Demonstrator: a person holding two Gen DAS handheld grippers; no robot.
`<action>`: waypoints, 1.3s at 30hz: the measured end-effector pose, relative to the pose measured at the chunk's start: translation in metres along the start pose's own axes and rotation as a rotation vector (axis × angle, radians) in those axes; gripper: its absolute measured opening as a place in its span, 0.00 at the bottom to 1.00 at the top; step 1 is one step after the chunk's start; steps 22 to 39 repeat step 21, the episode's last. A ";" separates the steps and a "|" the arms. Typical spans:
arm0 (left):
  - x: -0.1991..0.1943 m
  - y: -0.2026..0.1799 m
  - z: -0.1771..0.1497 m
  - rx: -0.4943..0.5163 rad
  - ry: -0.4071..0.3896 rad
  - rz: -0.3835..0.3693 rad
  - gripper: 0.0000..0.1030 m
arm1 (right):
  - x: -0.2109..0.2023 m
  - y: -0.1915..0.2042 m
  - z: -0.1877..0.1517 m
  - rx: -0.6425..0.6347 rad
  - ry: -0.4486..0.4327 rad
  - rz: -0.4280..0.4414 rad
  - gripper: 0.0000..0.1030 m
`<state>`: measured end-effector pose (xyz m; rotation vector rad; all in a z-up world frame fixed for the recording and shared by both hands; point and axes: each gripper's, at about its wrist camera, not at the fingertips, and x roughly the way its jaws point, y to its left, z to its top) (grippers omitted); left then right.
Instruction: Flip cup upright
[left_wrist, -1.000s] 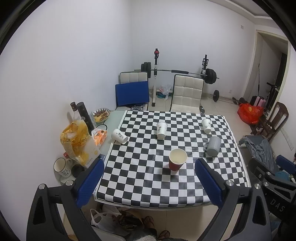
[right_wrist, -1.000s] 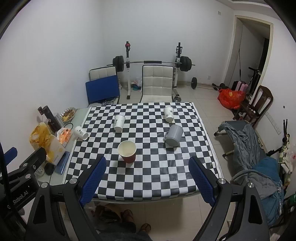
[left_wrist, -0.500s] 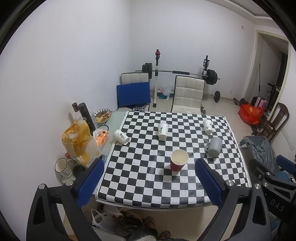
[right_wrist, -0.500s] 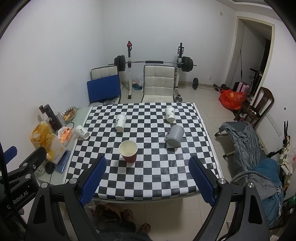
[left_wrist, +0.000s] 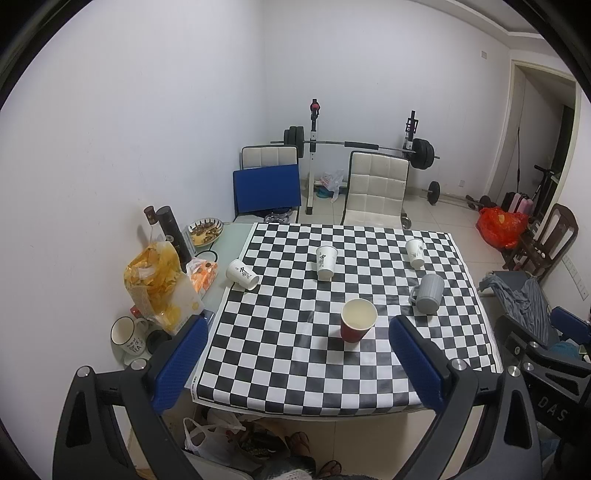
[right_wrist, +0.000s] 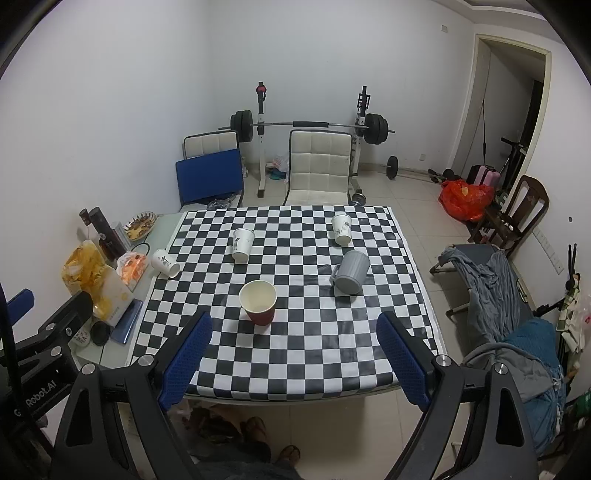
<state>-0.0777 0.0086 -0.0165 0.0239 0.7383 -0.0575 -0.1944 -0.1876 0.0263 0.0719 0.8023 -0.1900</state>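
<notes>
A red paper cup (left_wrist: 357, 320) (right_wrist: 258, 302) stands upright near the front of the checkered table (left_wrist: 280, 354). A grey mug (left_wrist: 427, 293) (right_wrist: 350, 272) stands upside down to its right. Three white paper cups are farther back: one (left_wrist: 326, 257) (right_wrist: 242, 244) upside down in the middle, one (left_wrist: 415, 247) (right_wrist: 341, 229) at the back right, and one (left_wrist: 242, 274) (right_wrist: 166, 262) lying on its side at the left edge. My left gripper (left_wrist: 297, 358) and right gripper (right_wrist: 293, 354) are both open and empty, held high over the table's front edge.
Left of the cloth are a snack bag (left_wrist: 157, 280), a dark bottle (left_wrist: 173, 230), a bowl of food (left_wrist: 205, 230) and a white mug (left_wrist: 127, 334). Chairs (left_wrist: 375, 192) and a barbell rack (left_wrist: 354, 147) stand behind the table. A cot with clothes (right_wrist: 495, 295) is on the right.
Both grippers have drawn back and up a little; the table and cups look slightly smaller and lower in view. No cup has moved.
</notes>
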 end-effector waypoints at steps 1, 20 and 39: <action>0.000 0.000 0.000 0.000 0.000 0.000 0.97 | -0.001 0.000 0.000 0.001 -0.001 0.001 0.89; -0.001 0.008 0.003 -0.005 0.000 0.006 0.97 | 0.000 0.003 0.001 -0.004 0.001 0.004 0.89; -0.001 0.008 0.003 -0.006 0.001 0.007 0.97 | -0.001 0.003 0.001 -0.004 0.001 0.005 0.89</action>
